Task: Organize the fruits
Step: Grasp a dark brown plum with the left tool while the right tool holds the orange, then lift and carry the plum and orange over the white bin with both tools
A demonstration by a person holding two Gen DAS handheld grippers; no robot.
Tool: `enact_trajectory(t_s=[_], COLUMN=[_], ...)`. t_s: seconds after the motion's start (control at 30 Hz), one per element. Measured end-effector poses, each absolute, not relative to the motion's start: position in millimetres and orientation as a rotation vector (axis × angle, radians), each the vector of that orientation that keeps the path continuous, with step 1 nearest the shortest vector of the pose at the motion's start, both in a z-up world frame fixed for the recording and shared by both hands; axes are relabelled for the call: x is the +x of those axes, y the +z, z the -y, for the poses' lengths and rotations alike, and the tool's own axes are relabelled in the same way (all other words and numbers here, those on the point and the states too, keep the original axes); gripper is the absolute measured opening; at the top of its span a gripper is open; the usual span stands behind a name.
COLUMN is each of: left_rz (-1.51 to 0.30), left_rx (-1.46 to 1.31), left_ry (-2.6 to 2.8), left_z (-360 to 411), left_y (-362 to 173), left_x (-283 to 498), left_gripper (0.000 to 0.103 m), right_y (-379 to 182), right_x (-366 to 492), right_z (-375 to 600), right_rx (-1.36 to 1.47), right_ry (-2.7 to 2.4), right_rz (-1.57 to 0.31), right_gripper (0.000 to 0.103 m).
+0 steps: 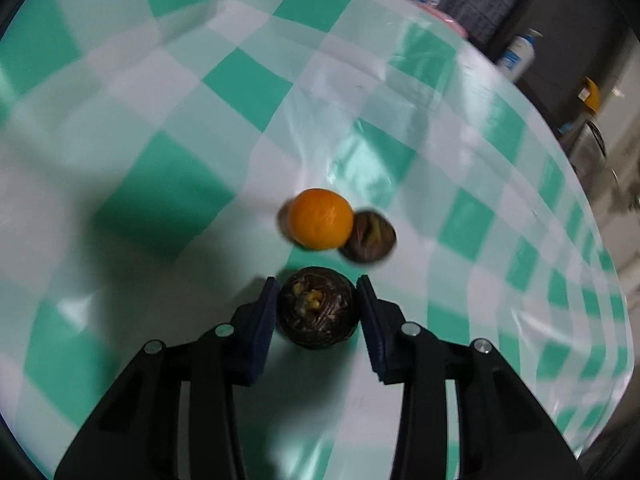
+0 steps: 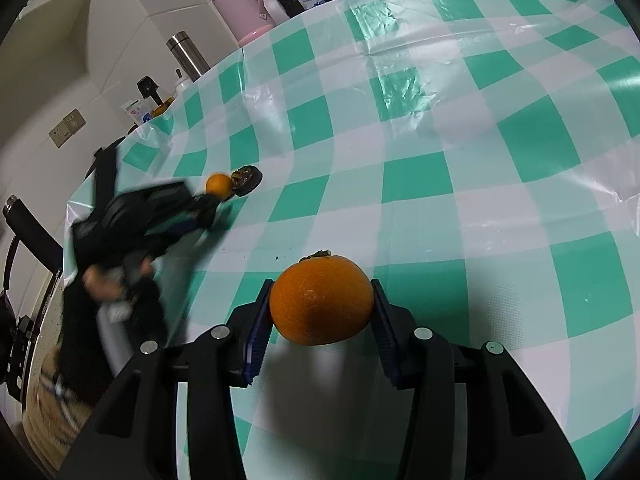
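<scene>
The left gripper (image 1: 318, 300) is pinched on a dark, wrinkled fruit (image 1: 318, 307) whose split top shows yellow pulp; both blue pads touch its sides, and it sits at the fingertips over the green-and-white checked cloth (image 1: 160, 128). Just beyond the tips a small orange (image 1: 320, 218) lies on the cloth, and touching its right side is a second dark fruit (image 1: 370, 238), blurred. At the far right edge of this view, past the table, stand a white bottle (image 1: 520, 54) and a yellow object, too small to make out.

In the right wrist view, the left gripper (image 2: 204, 210) shows at the left, blurred, with a hand (image 2: 116, 284) behind it; its tips reach toward the small orange (image 2: 219, 185) and the dark fruit (image 2: 247, 179) beside it near the cloth's left edge. Behind that edge stand a steel flask (image 2: 187, 54) and a pink jug (image 2: 240, 8).

Lower centre, the right gripper (image 2: 321, 304) clamps a large orange (image 2: 322, 300) between its blue pads, stem end pointing away, held above the cloth (image 2: 440, 140). It is well apart from the other fruit.
</scene>
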State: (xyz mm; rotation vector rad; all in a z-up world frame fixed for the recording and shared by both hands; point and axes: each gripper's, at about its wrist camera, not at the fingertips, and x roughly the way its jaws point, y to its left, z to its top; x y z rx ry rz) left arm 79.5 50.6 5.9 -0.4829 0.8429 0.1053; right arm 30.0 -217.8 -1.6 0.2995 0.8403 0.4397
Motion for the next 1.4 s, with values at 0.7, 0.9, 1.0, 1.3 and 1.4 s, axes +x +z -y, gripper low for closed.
enact_trajectory(t_s=[0.7, 0.9, 1.0, 1.3, 1.4], left_rz=[-0.889, -0.882, -0.859, -0.814, -0.807], left_rx=[-0.173, -0.144, -0.153, -0.114, -0.085], left_ry=[0.029, 0.013, 0.005, -0.071, -0.100], left_z=[-19, -25, -27, -7, 3], left_y=[3, 5, 13, 25, 25], left_x=[55, 40, 20, -48, -66], left_gripper=[0.048, 0.040, 0.040, 0.040, 0.040], right_y=[-6, -6, -7, -1, 1], right_x=[34, 35, 35, 19, -2], right_z=[217, 218, 218, 221, 226], right_rx=[0.304, 0.309, 0.311, 0.298, 0.305], right_ry=[0.417, 0.412, 0.416, 0.376, 0.375], right_rz=[-0.862, -0.865, -0.863, -0.839, -0.834], right_gripper=[0.046, 0.046, 0.046, 0.046, 0.046])
